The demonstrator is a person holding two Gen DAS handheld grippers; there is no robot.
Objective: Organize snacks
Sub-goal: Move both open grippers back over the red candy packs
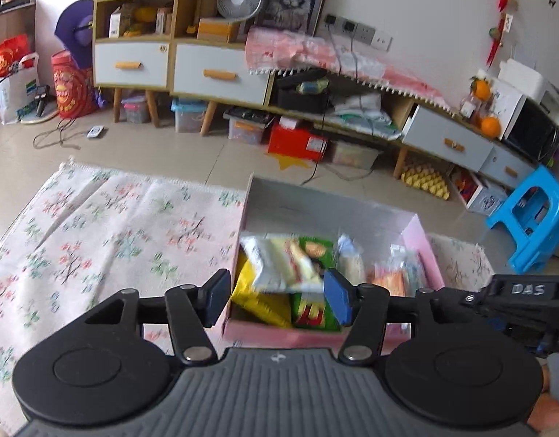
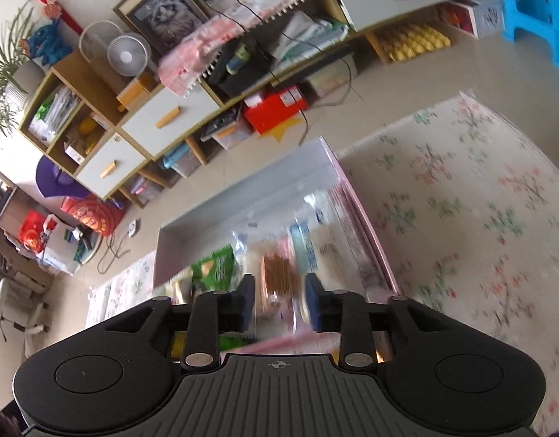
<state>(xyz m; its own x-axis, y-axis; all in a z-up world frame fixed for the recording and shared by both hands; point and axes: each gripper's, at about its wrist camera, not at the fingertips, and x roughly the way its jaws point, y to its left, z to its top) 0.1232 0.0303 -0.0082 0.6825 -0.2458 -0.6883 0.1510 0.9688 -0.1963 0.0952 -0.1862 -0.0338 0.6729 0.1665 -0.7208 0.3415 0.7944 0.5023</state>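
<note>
Lying jumbled in pink box (image 1: pixel 308 333): glossy snack packets (image 1: pixel 286 267) | left tongs (image 1: pixel 277 300) spread, empty | right tongs (image 2: pixel 279 300) spread, empty

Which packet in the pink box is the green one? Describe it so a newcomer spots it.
Find the pink box on the floral cloth. Inside, by the near wall, the green snack packet lies under a white-and-yellow packet, beside a yellow packet. It is the only bright green one, with red print.
</note>
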